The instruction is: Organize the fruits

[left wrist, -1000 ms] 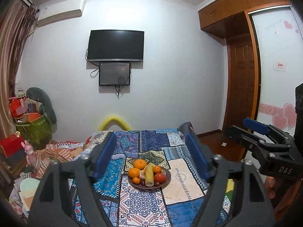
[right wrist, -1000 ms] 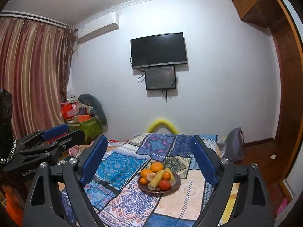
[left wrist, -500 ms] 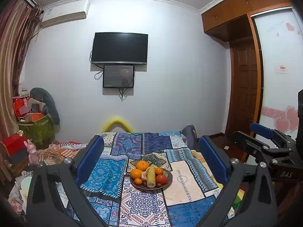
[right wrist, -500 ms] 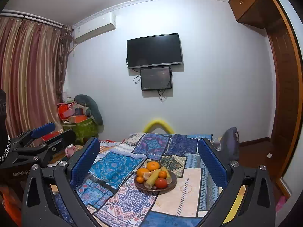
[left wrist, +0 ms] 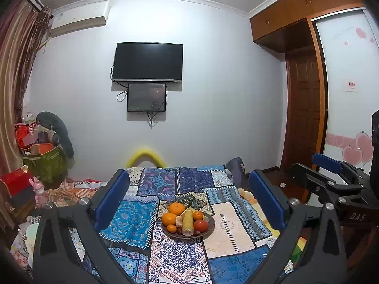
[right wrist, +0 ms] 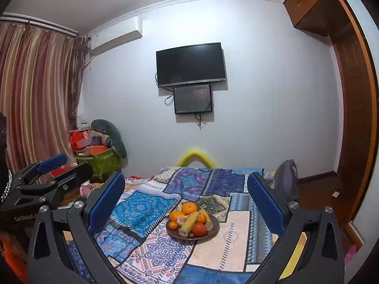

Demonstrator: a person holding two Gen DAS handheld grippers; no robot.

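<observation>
All the fruit in view sits piled together in 1 brown bowl [left wrist: 210, 224] on the patchwork quilt [left wrist: 132, 222], with none lying loose on the cloth: a large orange [left wrist: 176, 208] at the bowl's 12 o'clock, another orange [left wrist: 169, 218] at 9 o'clock, a red tomato-like fruit [left wrist: 200, 225] at 4 o'clock, and a yellow cob-like piece [left wrist: 187, 222] across the middle. The left gripper [left wrist: 189, 201] and right gripper [right wrist: 186, 203] both hang well above the bowl, fingers spread wide and holding nothing. This fits either fruit already gathered or a heap waiting to be sorted out of the bowl; no second container shows, so what remains cannot be settled from here
</observation>
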